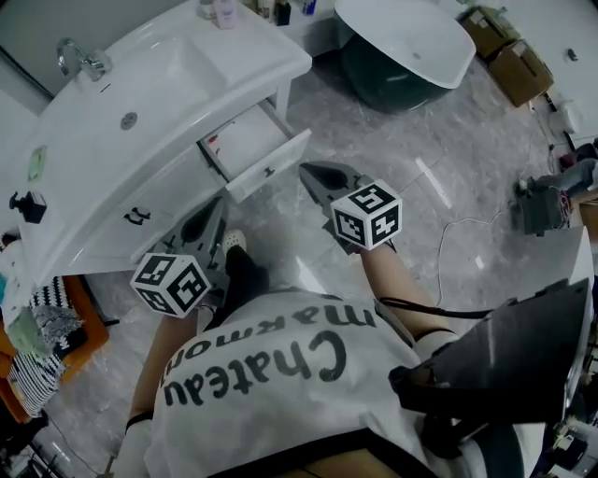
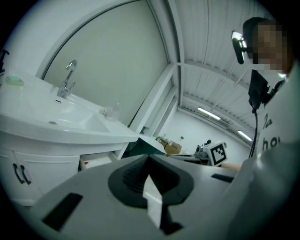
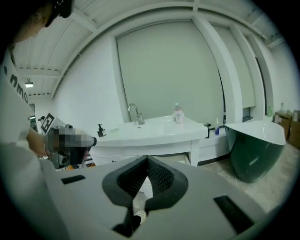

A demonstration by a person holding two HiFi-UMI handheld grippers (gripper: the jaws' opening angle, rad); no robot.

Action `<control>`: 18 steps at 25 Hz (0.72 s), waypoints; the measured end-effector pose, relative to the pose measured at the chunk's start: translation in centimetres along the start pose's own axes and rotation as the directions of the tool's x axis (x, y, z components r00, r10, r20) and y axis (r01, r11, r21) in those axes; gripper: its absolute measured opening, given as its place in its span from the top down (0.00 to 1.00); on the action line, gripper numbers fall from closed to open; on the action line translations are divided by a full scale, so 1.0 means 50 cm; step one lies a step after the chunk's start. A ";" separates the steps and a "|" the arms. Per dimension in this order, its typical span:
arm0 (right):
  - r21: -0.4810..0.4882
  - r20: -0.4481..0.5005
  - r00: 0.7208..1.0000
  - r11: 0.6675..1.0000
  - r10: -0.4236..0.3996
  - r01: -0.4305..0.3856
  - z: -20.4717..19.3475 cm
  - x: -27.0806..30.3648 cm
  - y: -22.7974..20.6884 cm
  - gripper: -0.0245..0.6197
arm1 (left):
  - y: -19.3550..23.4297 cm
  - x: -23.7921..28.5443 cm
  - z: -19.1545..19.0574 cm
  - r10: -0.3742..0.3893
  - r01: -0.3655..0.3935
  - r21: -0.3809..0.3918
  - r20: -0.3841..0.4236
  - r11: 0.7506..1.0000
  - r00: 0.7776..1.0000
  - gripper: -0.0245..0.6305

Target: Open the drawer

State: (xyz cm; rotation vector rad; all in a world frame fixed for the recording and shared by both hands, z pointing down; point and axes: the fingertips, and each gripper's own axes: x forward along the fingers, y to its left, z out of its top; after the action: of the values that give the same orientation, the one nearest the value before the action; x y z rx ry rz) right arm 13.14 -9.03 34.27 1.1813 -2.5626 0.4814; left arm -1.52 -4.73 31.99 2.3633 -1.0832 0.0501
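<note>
Beyond right hand-held gripper, open drawer

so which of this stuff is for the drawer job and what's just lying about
Job: drawer, already open; left gripper and right gripper, both shut and empty.
Lying about: tub, boxes, faucet, bottles.

Right gripper jaws together, white washbasin beyond

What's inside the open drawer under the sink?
The drawer shows a bare white bottom, with a small red item at its left edge, too small to identify. Its rear runs under the countertop, so anything there is hidden.
</note>
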 end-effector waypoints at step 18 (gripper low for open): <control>0.102 0.065 0.998 0.995 -0.005 -0.002 -0.017 -0.187 0.144 0.95 | -0.085 -0.198 -0.039 -0.029 0.029 0.035 -0.012 0.999 1.000 0.95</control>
State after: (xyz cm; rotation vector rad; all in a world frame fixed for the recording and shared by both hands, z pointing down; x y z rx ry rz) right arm 13.53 2.05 30.18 1.2530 -2.6197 0.5888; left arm -4.82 5.34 29.26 2.4063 -1.0504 0.0722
